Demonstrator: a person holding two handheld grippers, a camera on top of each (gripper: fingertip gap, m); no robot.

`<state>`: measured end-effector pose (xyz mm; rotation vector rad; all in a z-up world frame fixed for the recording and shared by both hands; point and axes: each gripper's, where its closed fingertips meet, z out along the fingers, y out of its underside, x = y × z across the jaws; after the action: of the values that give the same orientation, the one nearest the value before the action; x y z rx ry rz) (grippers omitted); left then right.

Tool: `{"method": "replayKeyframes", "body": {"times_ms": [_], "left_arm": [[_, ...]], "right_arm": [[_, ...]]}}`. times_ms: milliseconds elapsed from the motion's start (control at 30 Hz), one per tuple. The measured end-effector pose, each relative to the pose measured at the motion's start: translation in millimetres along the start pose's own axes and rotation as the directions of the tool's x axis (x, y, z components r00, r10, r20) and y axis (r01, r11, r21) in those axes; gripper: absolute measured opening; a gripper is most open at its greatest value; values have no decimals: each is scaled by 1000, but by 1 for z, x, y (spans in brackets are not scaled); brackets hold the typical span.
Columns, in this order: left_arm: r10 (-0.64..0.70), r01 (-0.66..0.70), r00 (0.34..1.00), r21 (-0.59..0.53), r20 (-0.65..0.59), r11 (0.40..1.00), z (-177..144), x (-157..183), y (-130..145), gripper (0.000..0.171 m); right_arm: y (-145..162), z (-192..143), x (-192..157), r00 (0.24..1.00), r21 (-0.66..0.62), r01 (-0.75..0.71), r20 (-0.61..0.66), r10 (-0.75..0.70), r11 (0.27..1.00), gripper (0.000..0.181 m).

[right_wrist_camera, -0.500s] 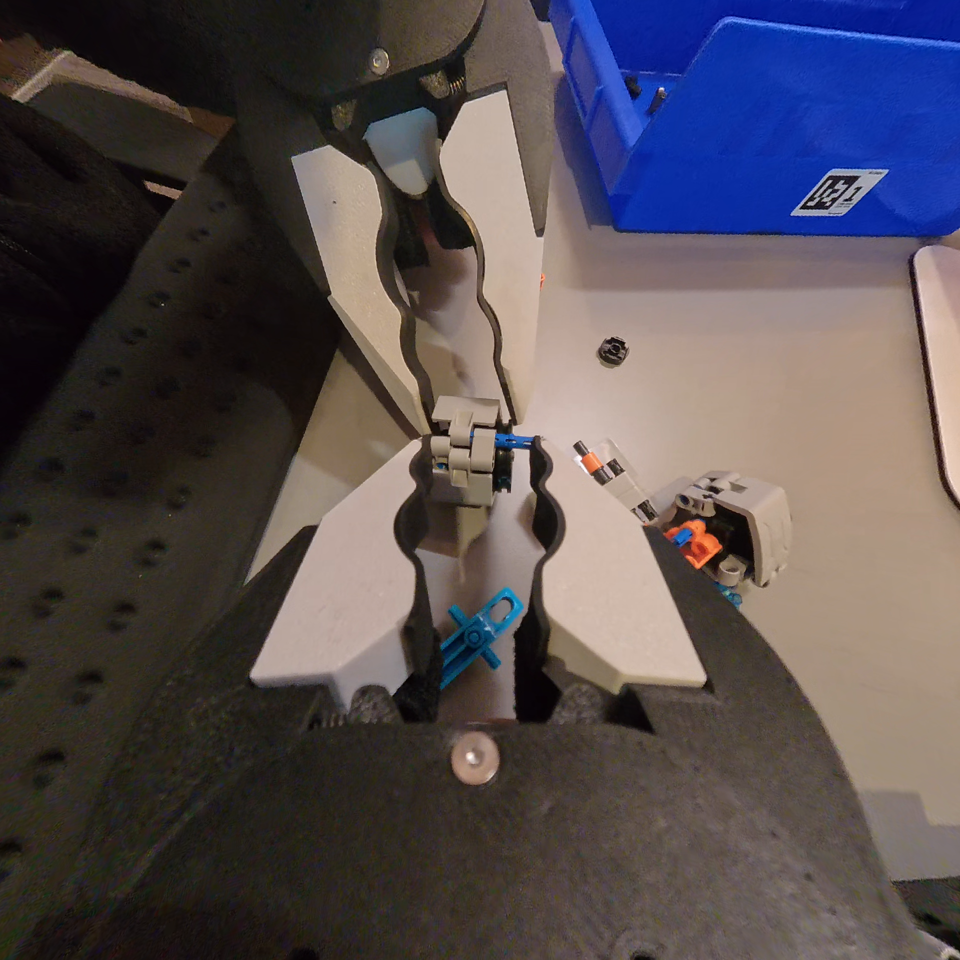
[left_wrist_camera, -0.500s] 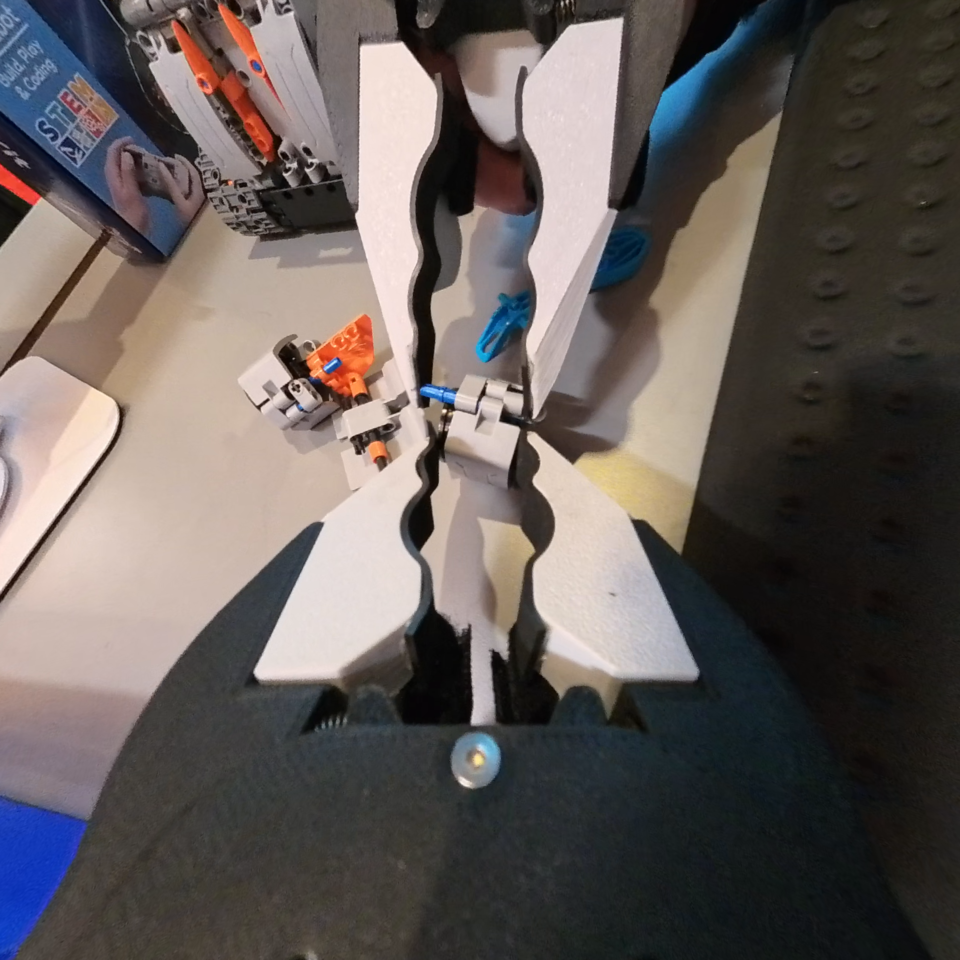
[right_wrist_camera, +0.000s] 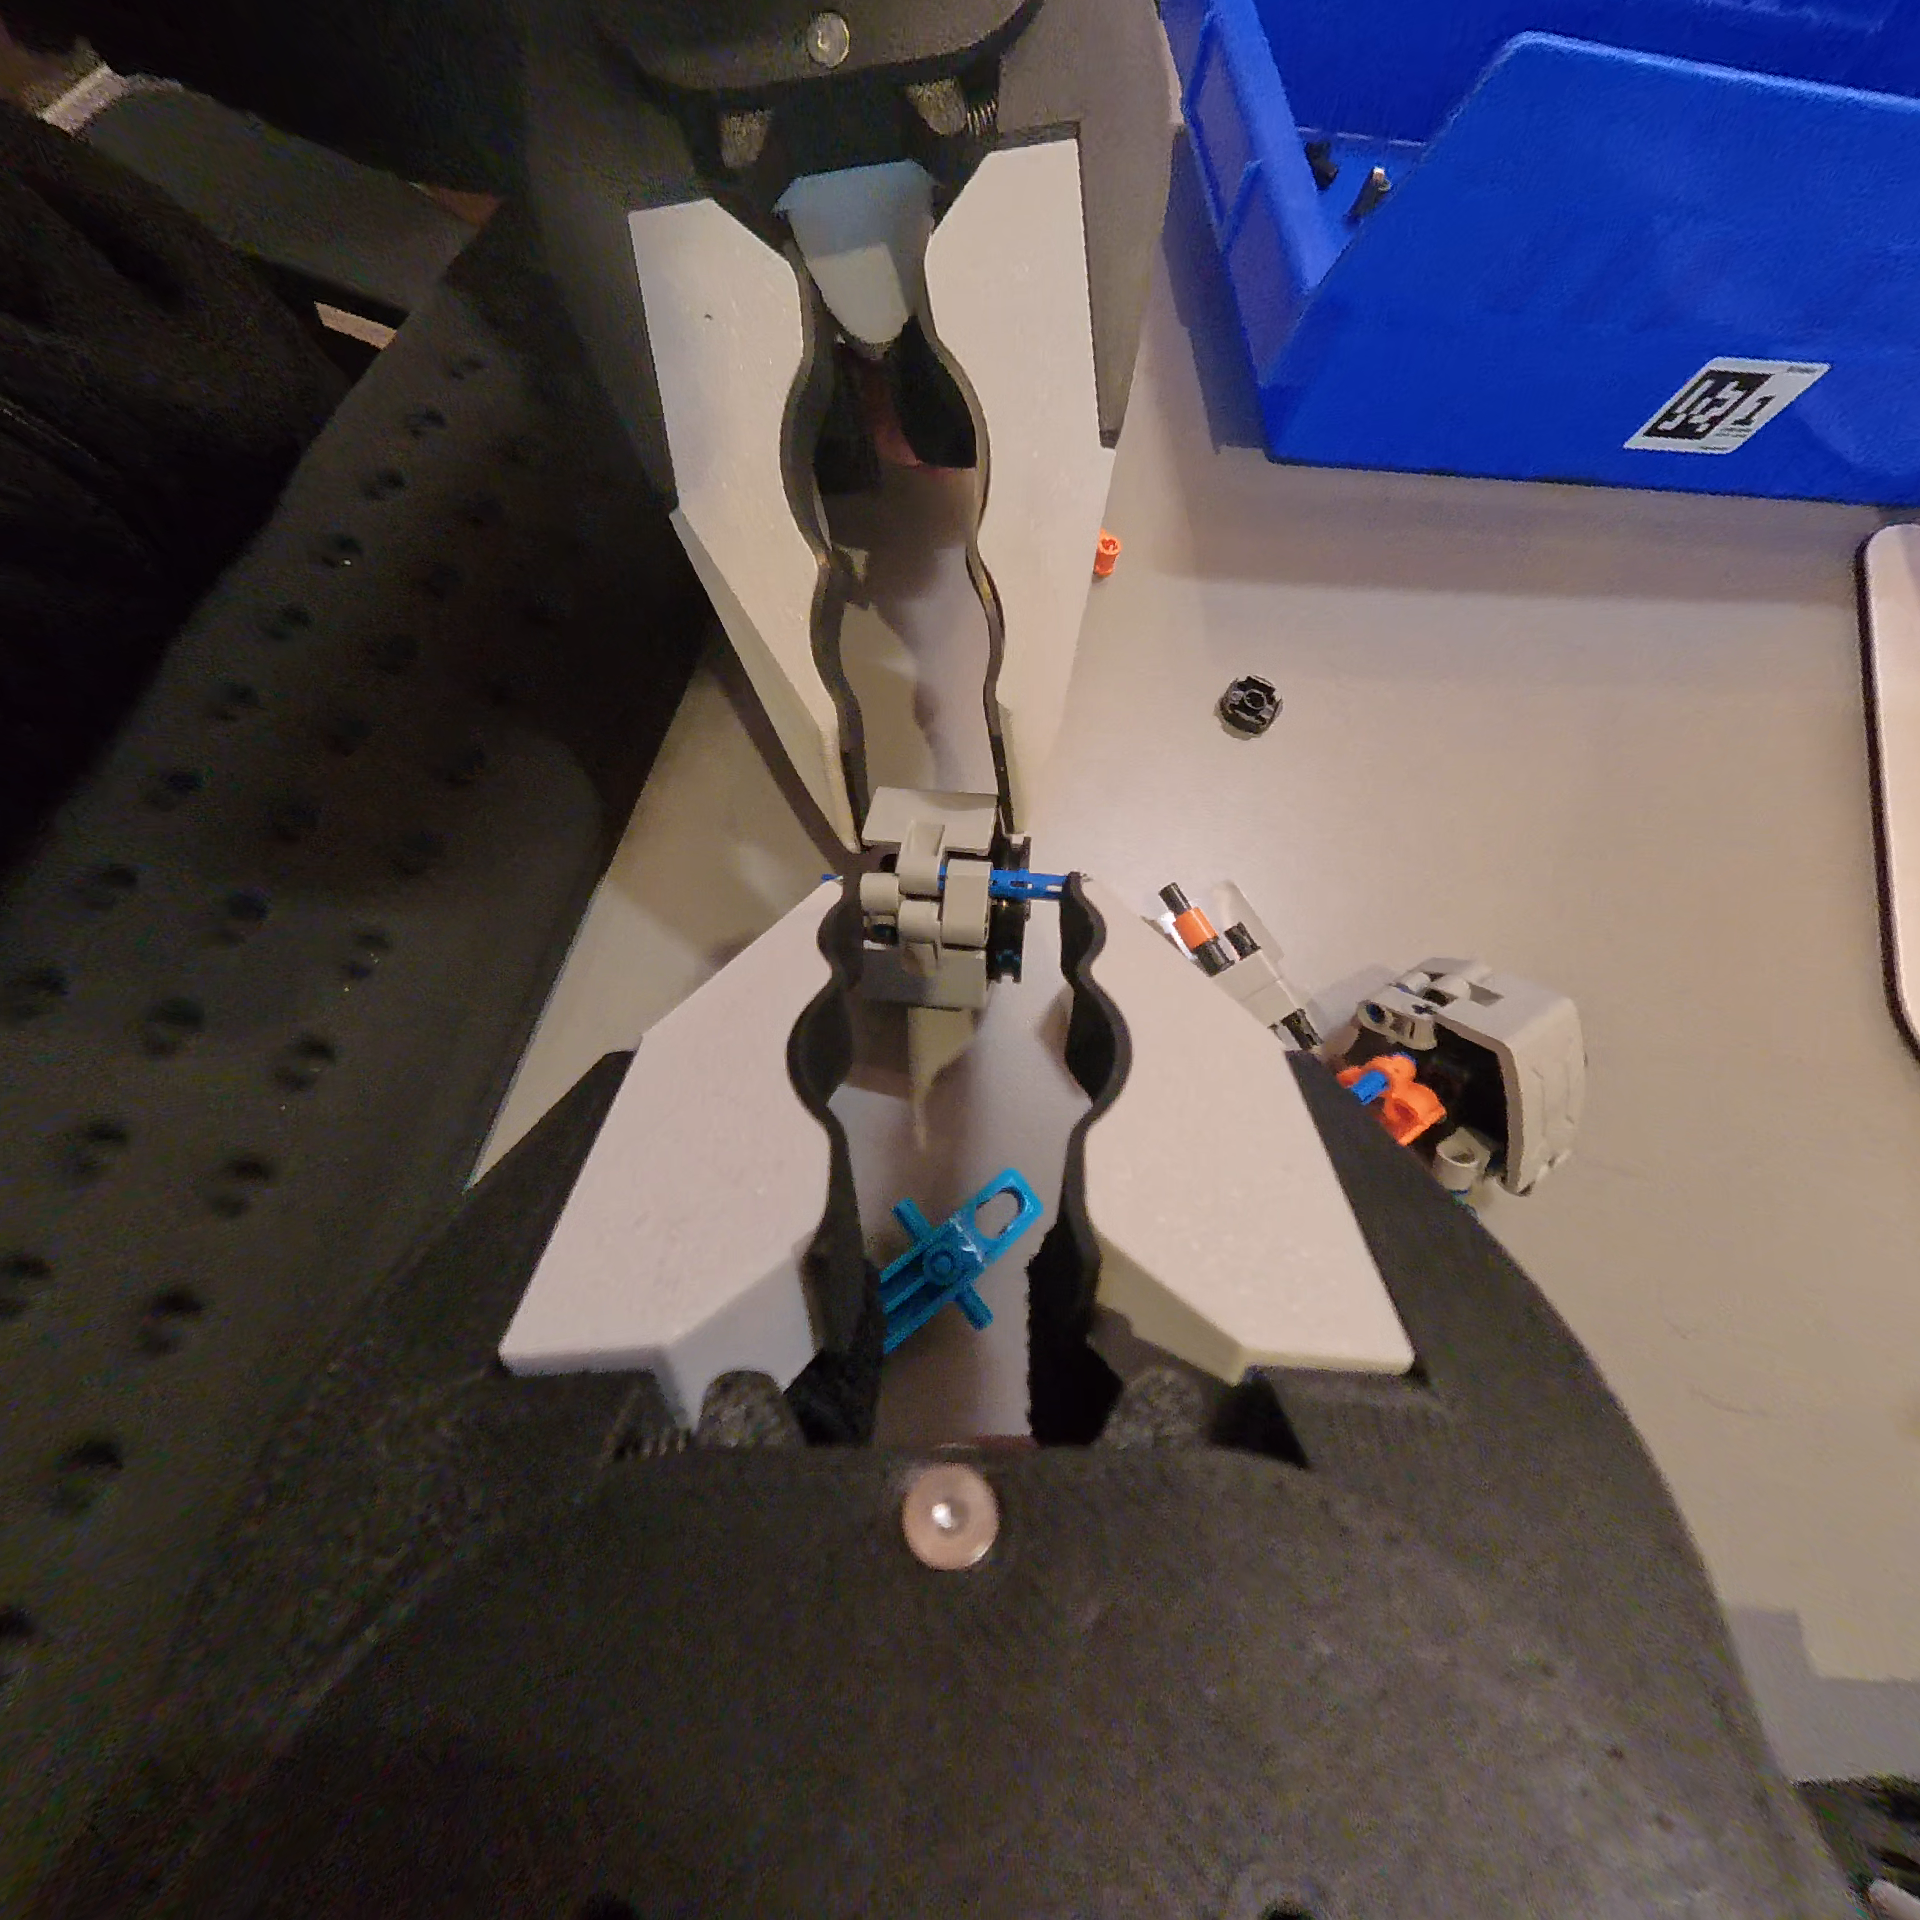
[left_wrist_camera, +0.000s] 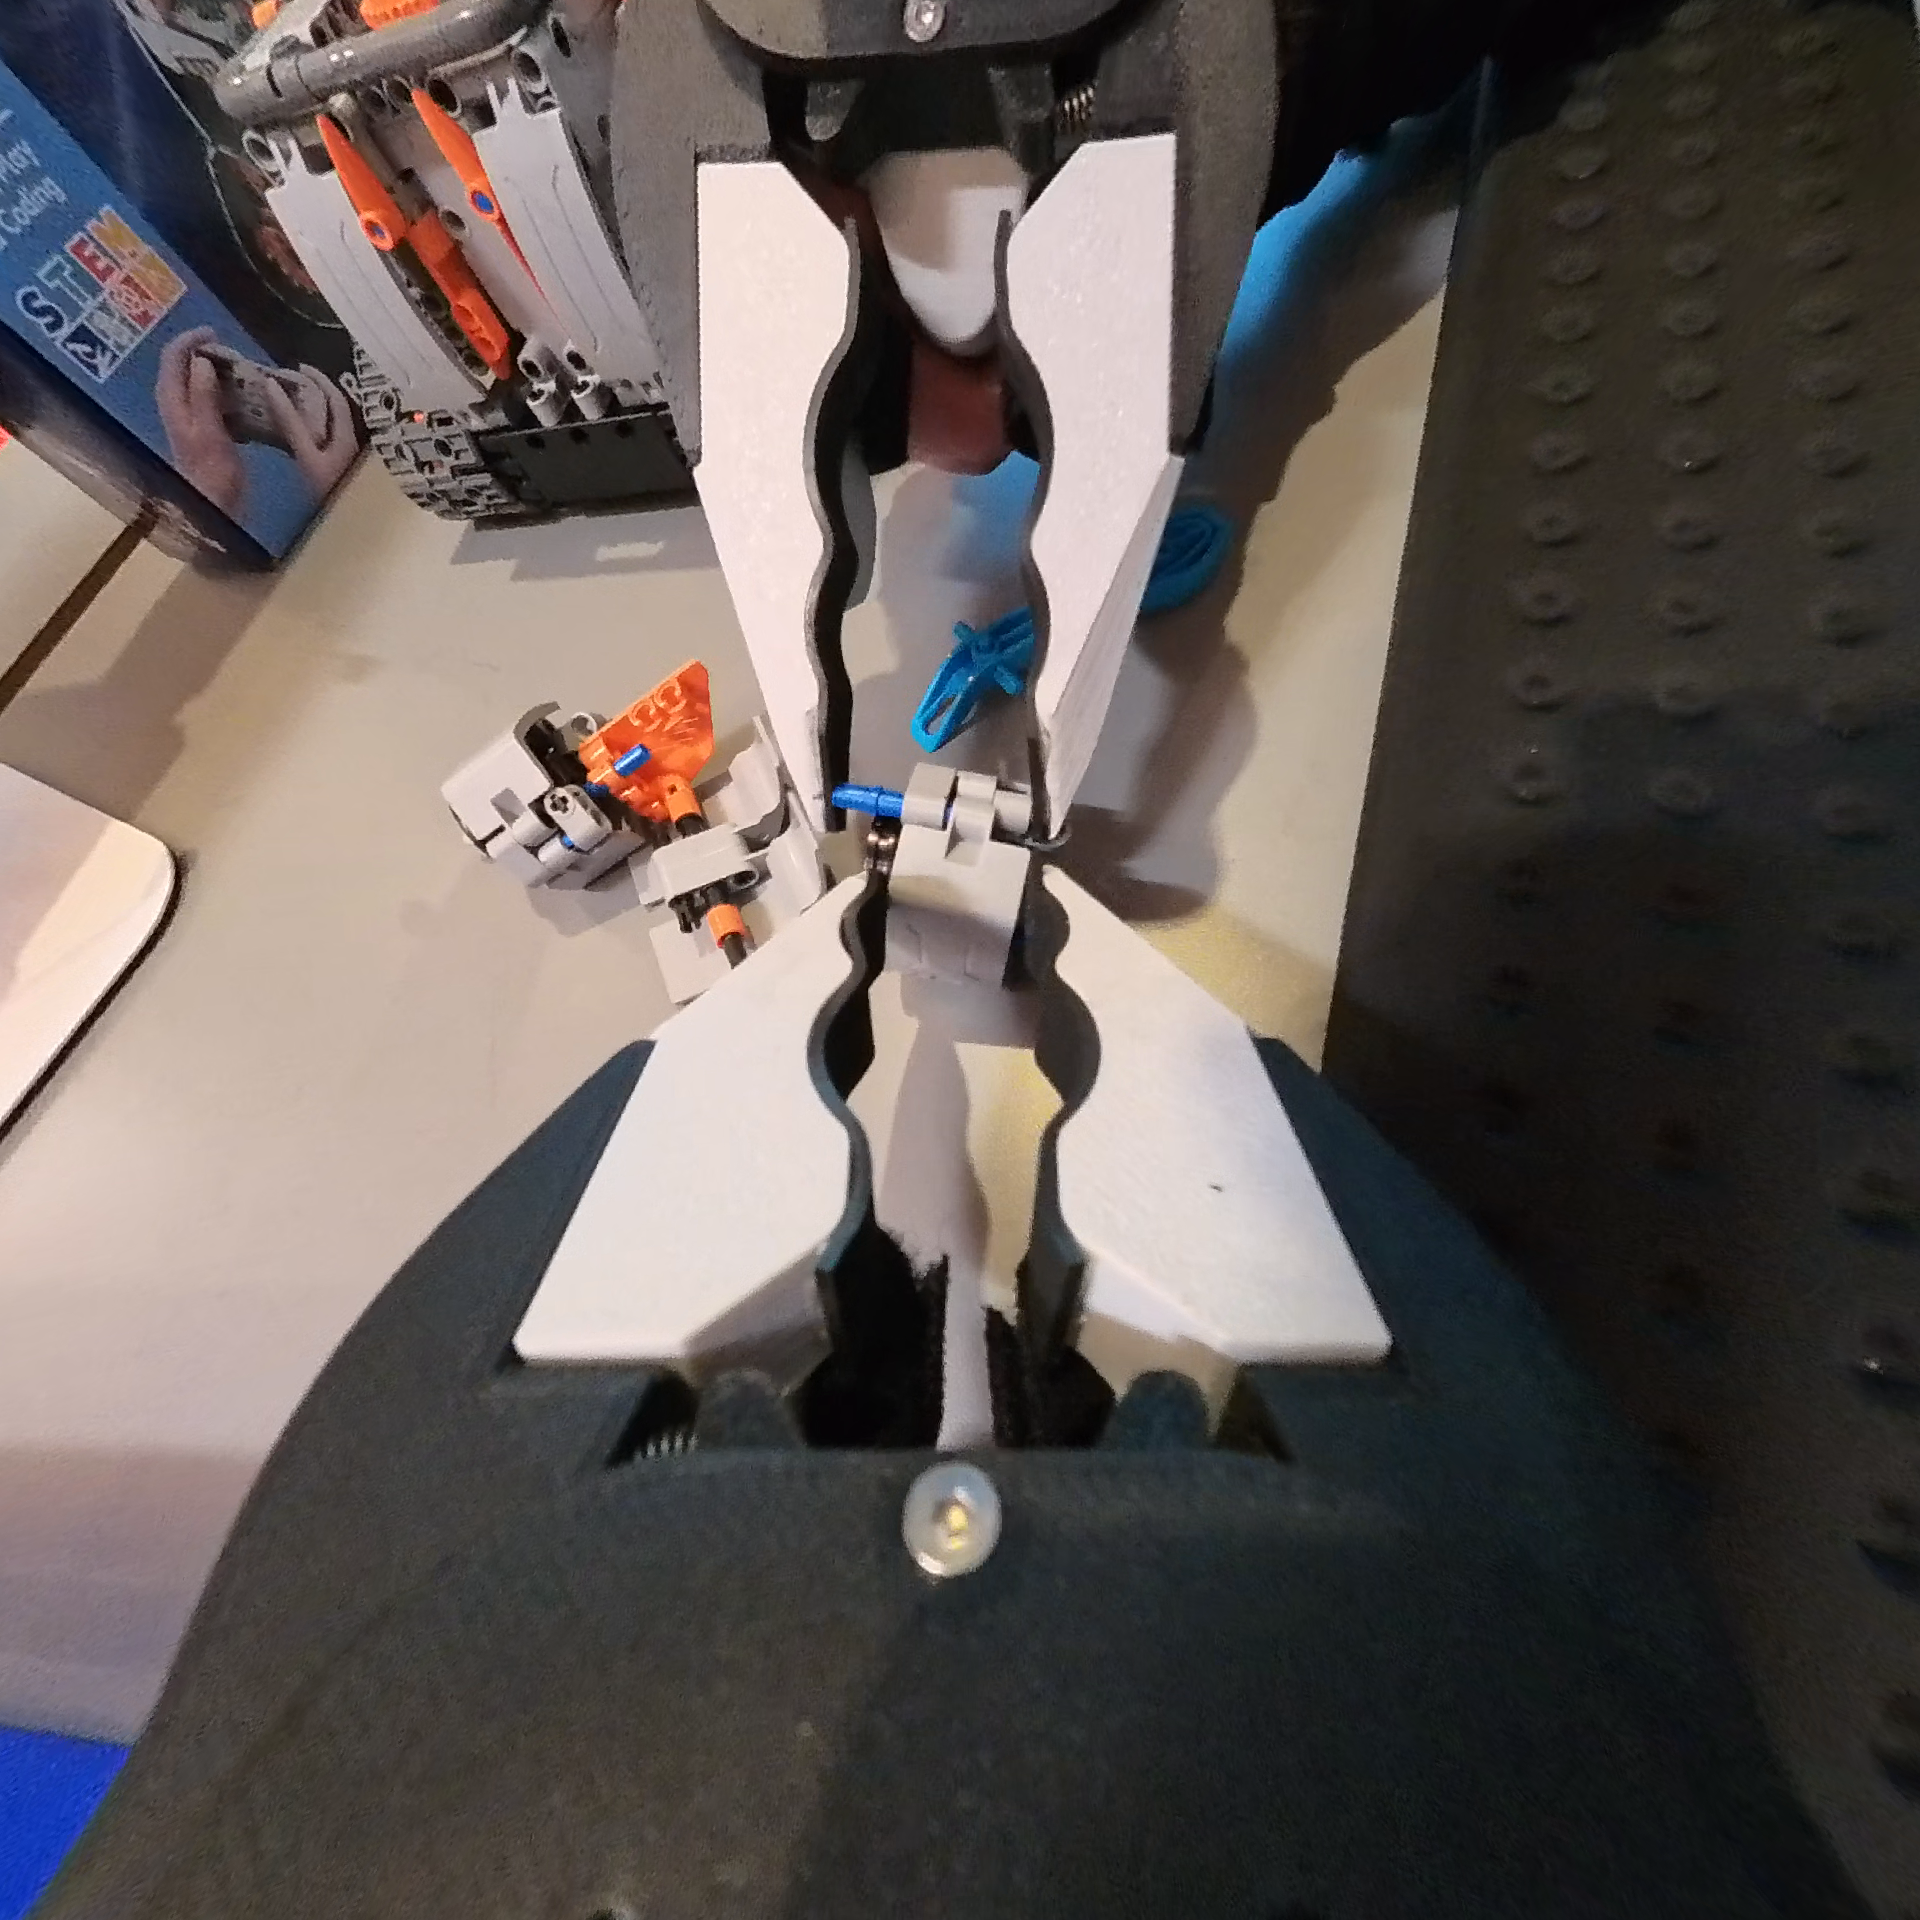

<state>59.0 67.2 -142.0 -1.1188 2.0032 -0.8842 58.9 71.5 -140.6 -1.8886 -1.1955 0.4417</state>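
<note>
Here, 2 tools (left_wrist_camera: 951,883) (right_wrist_camera: 961,914) w/ 1 grey block assy (left_wrist_camera: 951,894).

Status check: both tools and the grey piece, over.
Left tool and right tool both shut on small grey brick assembly, tip to tip above table. Loose teal connector and grey-orange cluster lie beneath, apart.

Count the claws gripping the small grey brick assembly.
2. The left claw pinches the grey brick assembly at its blocky end; the right claw, facing it, closes across the end with the blue pin. No other claw is visible.
</note>
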Motion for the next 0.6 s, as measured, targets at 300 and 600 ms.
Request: {"method": "replayKeyframes", "body": {"times_ms": [300, 600], "left_arm": [[-1, 1, 1000, -14, 15, 1000, 1, 0, -1, 23], [-46, 48, 998, -26, 47, 999, 1, -5, 0, 23]], "right_arm": [[-1, 1, -1, 995, -34, 88, -46, -89, 996, 35], [-1, 2, 2, 988, -53, 123, -85, -127, 991, 27]]}}
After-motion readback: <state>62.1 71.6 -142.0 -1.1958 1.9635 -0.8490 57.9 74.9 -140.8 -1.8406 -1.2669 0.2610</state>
